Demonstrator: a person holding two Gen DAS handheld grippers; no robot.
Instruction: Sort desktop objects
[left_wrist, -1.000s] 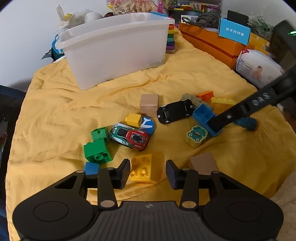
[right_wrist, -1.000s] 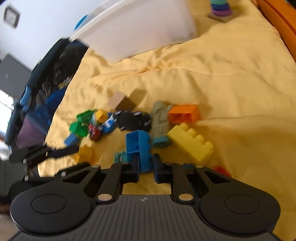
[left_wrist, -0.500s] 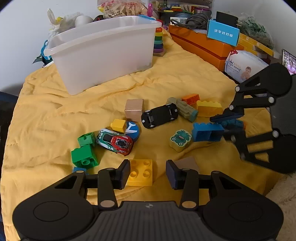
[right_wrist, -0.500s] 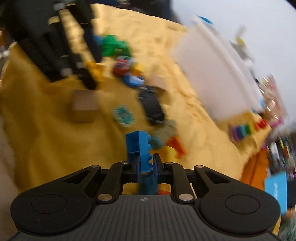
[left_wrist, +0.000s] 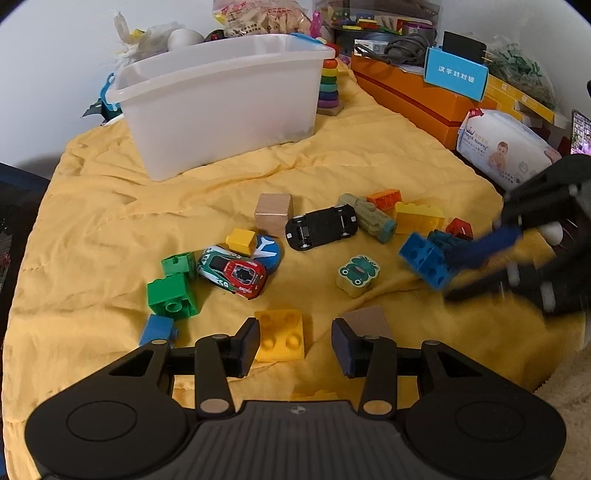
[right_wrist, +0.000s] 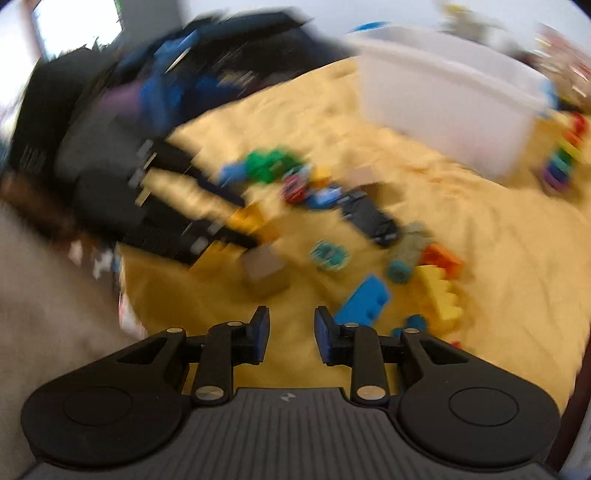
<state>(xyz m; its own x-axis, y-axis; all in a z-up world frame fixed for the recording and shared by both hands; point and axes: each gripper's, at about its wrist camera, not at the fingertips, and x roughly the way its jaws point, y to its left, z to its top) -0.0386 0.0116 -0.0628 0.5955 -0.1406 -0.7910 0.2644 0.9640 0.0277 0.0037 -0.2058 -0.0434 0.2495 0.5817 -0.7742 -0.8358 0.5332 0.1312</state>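
Toys lie scattered on a yellow cloth (left_wrist: 332, 155). My left gripper (left_wrist: 294, 345) is open, its jaws either side of a yellow brick (left_wrist: 281, 334). My right gripper (right_wrist: 288, 334) is open and empty; it shows blurred at the right of the left wrist view (left_wrist: 480, 269). The blue brick (left_wrist: 424, 260) lies tilted on the cloth just off the right gripper's fingertips, and also shows in the right wrist view (right_wrist: 364, 301). A white plastic bin (left_wrist: 221, 99) stands at the back.
Nearby lie a black car (left_wrist: 321, 227), a red-green car (left_wrist: 232, 271), green bricks (left_wrist: 173, 291), a frog block (left_wrist: 357, 275), two wooden cubes (left_wrist: 273, 214), a yellow brick (left_wrist: 419, 218) and an orange brick (left_wrist: 384, 197). Orange boxes (left_wrist: 406, 96) and a wipes pack (left_wrist: 506, 147) stand at the right.
My right gripper has opened and let go of the blue brick, which now lies on the cloth. The right wrist view has swung quickly. The left gripper has drawn back slightly.
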